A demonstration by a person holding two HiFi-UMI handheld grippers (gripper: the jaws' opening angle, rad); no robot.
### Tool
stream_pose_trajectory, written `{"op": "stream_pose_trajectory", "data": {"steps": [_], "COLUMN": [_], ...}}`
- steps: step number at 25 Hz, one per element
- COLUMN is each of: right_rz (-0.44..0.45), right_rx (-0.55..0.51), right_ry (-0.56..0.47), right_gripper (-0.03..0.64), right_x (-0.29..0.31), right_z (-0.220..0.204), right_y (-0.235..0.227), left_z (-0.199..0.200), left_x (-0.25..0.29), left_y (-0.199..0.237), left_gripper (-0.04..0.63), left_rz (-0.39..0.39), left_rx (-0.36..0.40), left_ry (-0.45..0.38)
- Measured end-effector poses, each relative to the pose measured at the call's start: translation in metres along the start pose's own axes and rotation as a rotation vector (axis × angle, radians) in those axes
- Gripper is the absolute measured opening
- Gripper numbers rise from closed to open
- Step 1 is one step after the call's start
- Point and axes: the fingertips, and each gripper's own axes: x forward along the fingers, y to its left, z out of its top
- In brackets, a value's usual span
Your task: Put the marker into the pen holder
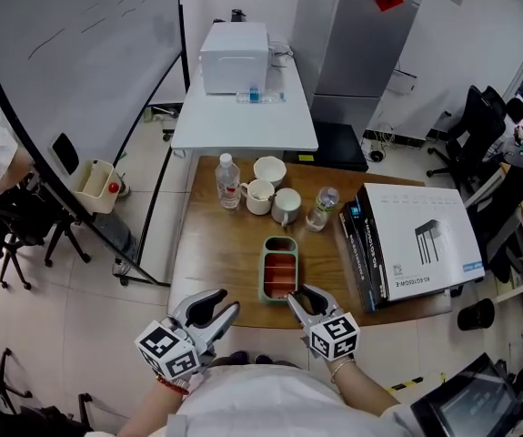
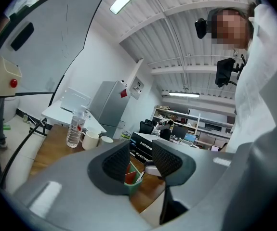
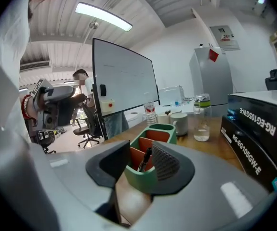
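In the right gripper view, the right gripper (image 3: 139, 159) is released: its jaws stand apart with nothing pressed between the pads. Beyond them the black marker (image 3: 145, 159) leans in the nearest compartment of the green pen holder (image 3: 140, 178), so the drop looks done. The likely risk is in the withdrawal. The marker's top pokes above the rim close to the right jaw, and a careless pull back could snag it and flip it out, or shove the light holder. In the left gripper view, the left gripper (image 2: 140, 160) is also released and empty, looking across at the holder from the side. It steadies nothing, so the holder could slide if bumped. The head view shows the holder near the front edge of a wooden table (image 1: 225, 253), which leaves little margin if it tips towards the person. Three mugs (image 1: 258, 195), two water bottles (image 1: 228, 180) and a large white carton (image 1: 420, 239) sit further back. A whiteboard (image 1: 70, 53), a white side table (image 1: 243, 121) and office chairs (image 1: 475, 126) fill the room.
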Motion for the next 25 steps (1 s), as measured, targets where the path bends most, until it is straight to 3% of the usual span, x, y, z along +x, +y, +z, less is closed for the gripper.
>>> {"op": "stream_pose_trajectory", "data": {"steps": [5,9,15,20,25], "right_rz": [-0.097,-0.117,-0.079,-0.024,0.03], "right_rx": [0.024,0.051,0.037,-0.034,-0.121], "right_ry": [-0.075,-0.181,-0.337,-0.349,-0.341], "right_gripper": [0.136,0.137,0.137,0.137,0.137], "right_x": [-0.027,-0.052,-0.08,-0.085,-0.079], "right_z": [0.017,0.055,0.125,0.154,0.165], "right_y": [-0.018,-0.02,0.002,0.036,0.063], "left_z": [-0.002,0.003,0.034,0.056,0.033], "left_x": [0.002,0.006,0.016,0.023,0.03], "left_y": [-0.005,-0.01,-0.018,-0.037,-0.052], "left_gripper": [0.144,0.144,0.144,0.144,0.144], "left_rz": [-0.024,-0.044,-0.075,-0.102,-0.116], "left_rx": [0.009,0.027,0.07,0.138,0.207], "left_ry": [0.01,0.01,-0.039,-0.072,-0.003]}}
